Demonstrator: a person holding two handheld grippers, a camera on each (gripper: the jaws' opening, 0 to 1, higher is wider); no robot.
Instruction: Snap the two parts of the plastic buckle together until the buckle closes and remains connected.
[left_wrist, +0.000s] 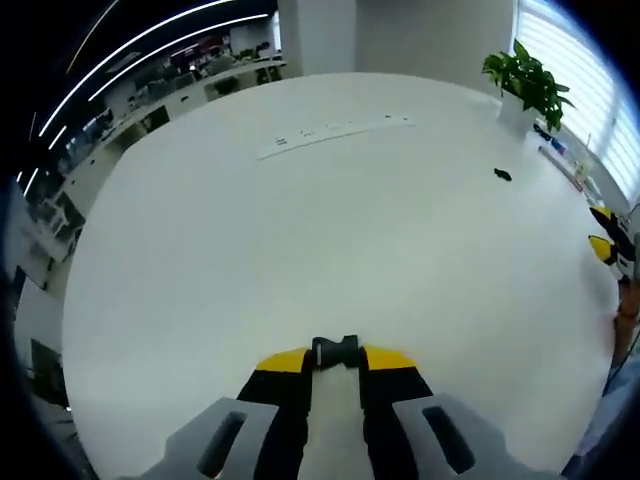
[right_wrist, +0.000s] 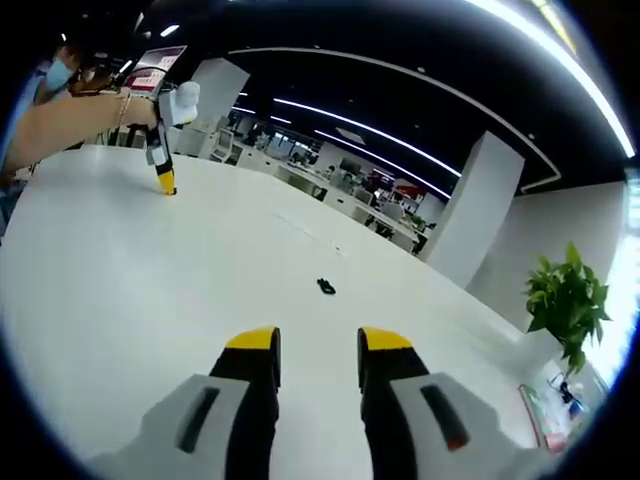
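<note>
Low in the left gripper view, my left gripper is closed on a black buckle part, pinched between its yellow fingertips just above the white table; farther up, at the right of that frame, a second small black buckle piece lies on the table, well apart; a potted plant stands at the upper right edge; my right gripper peeks in at the far right; in the right gripper view, my right gripper stands open with nothing between its tips; beyond it, near centre, the loose piece rests on the table; at upper left my left gripper touches down.
</note>
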